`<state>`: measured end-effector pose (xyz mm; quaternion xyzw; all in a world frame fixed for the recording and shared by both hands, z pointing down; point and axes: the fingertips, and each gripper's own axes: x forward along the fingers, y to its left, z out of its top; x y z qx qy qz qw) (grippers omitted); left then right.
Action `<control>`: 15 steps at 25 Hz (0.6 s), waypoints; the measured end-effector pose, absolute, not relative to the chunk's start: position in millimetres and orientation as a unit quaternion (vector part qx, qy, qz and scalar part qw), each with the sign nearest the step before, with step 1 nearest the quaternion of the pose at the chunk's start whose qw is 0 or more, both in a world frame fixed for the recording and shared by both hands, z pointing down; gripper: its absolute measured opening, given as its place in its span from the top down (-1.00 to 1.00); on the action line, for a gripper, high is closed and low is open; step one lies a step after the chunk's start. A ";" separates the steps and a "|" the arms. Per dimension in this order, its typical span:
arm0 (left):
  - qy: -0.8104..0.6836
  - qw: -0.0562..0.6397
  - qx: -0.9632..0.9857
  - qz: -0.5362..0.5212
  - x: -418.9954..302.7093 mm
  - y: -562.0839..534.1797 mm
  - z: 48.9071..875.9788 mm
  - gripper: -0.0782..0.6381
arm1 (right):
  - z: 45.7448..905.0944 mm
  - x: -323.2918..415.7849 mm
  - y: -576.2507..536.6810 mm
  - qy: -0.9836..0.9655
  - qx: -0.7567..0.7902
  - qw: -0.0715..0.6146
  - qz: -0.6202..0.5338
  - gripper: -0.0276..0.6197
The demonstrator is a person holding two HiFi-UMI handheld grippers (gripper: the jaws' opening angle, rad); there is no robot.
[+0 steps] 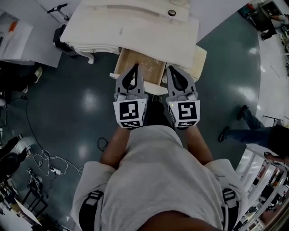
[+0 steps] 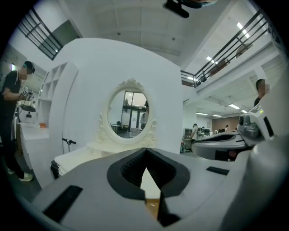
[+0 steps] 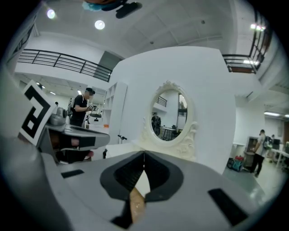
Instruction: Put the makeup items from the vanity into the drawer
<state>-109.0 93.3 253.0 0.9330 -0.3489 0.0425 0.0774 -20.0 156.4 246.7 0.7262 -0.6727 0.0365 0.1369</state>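
Note:
In the head view a white vanity (image 1: 135, 27) stands ahead of me, and its drawer (image 1: 141, 66) is pulled out, showing a bare wooden bottom. A small dark round item (image 1: 171, 12) lies on the vanity top near the back. My left gripper (image 1: 133, 68) and right gripper (image 1: 172, 69) hover side by side over the drawer's front edge, both shut with nothing between the jaws. The left gripper view shows the left gripper (image 2: 145, 169) pointing at the oval mirror (image 2: 130, 115). The right gripper view shows the right gripper (image 3: 143, 173) facing the same mirror (image 3: 171, 115).
A second wooden panel (image 1: 199, 60) juts out at the vanity's right. Cables (image 1: 45, 160) lie on the dark floor at the left, and a scooter (image 1: 61, 36) leans by the vanity's left end. A person's legs (image 1: 244, 131) are at the right. Another person (image 3: 83, 106) stands by white shelves.

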 end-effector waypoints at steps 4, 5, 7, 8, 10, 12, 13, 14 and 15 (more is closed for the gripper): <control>-0.365 0.092 0.925 0.050 -62.3 76.1 258.6 0.77 | 253.4 33.8 138.4 -0.683 0.716 0.139 0.049 0.87; -0.365 0.096 0.924 0.053 -49.5 73.7 260.6 0.77 | 254.9 48.2 133.7 -0.683 0.715 0.138 0.053 0.87; -0.367 0.101 0.923 0.060 -26.5 67.8 265.2 0.77 | 257.2 72.2 121.9 -0.687 0.711 0.135 0.058 0.87; -0.369 0.103 0.921 0.065 -17.2 65.3 268.2 0.77 | 258.6 81.1 116.0 -0.692 0.707 0.135 0.061 0.87; -0.375 0.107 0.918 0.076 -3.8 64.4 275.8 0.77 | 263.3 94.7 108.1 -0.701 0.696 0.139 0.062 0.87; -0.381 0.107 0.914 0.085 5.4 67.4 283.3 0.77 | 268.9 106.6 106.0 -0.707 0.689 0.148 0.056 0.87; -0.383 0.106 0.913 0.089 7.7 69.0 286.1 0.77 | 271.6 110.8 106.3 -0.708 0.688 0.153 0.052 0.87; -0.384 0.104 0.913 0.093 8.0 70.2 288.0 0.77 | 274.2 113.0 107.0 -0.708 0.687 0.157 0.049 0.87; -0.383 0.102 0.913 0.096 6.3 70.7 288.6 0.77 | 276.3 113.0 107.4 -0.707 0.687 0.160 0.048 0.87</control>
